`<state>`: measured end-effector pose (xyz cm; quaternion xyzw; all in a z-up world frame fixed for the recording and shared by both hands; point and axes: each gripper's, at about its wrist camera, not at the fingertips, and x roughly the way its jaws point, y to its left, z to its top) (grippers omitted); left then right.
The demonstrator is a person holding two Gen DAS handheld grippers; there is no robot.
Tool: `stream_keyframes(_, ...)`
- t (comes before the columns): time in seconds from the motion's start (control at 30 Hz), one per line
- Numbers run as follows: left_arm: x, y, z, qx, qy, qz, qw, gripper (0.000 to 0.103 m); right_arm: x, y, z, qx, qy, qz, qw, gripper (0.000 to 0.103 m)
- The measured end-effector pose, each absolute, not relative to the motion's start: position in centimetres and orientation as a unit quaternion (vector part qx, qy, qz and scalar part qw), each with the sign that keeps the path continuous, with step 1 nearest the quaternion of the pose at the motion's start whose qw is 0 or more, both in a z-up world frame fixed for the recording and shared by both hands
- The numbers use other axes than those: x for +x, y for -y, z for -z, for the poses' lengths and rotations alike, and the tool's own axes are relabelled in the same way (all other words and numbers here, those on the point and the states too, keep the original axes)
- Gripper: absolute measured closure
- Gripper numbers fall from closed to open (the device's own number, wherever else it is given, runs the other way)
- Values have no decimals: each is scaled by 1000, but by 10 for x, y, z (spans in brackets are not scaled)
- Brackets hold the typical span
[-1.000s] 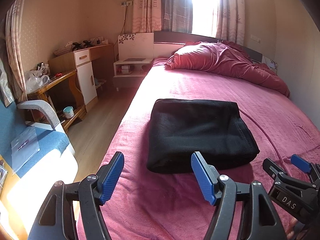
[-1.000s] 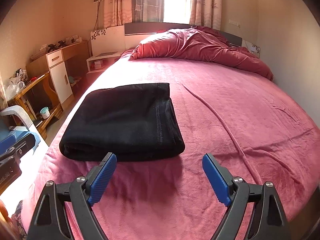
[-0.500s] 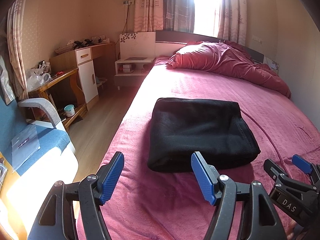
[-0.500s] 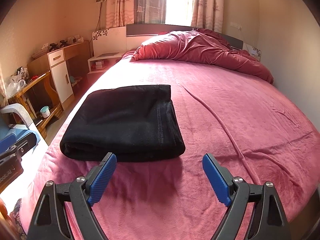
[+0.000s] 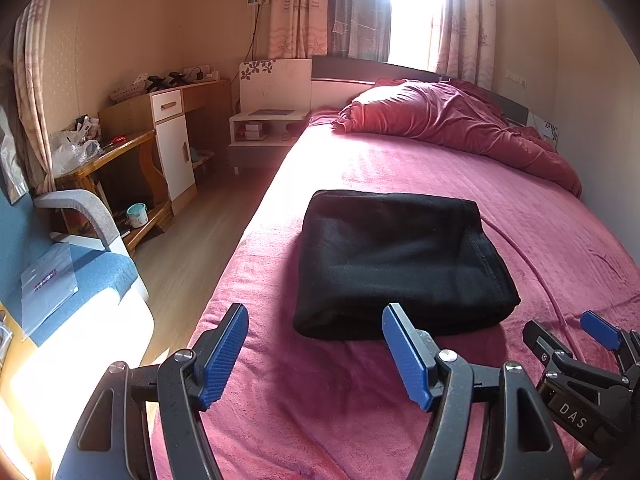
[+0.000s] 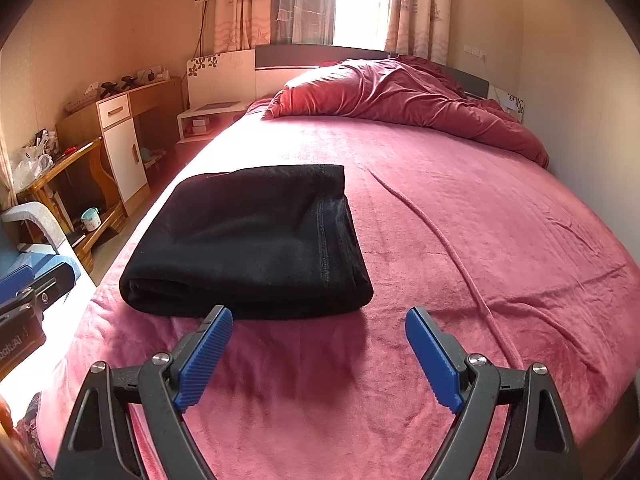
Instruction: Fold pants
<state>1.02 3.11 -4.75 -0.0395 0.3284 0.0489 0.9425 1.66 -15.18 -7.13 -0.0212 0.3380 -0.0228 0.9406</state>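
The black pants (image 5: 400,260) lie folded into a thick rectangle on the pink bed cover (image 5: 440,168), near the bed's left edge. They also show in the right wrist view (image 6: 248,240). My left gripper (image 5: 316,344) is open and empty, just short of the fold's near edge. My right gripper (image 6: 318,354) is open and empty, just short of the fold's near right corner. The right gripper also shows at the lower right of the left wrist view (image 5: 568,340).
A crumpled red duvet (image 5: 452,120) lies at the head of the bed. Left of the bed are wood floor (image 5: 192,248), a white nightstand (image 5: 264,124), a wooden desk (image 5: 120,160) and a blue chair (image 5: 72,280). A wall (image 6: 592,120) runs along the bed's right side.
Both grippers have drawn back and up a little from the folded pants. Both stay open. The pants have not moved.
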Motion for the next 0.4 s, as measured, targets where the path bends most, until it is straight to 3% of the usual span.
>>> stream_keyframes(0.4,10,-33,54,-51,-330,-38,942,33,21,158,86,-14,-359,21,933,14)
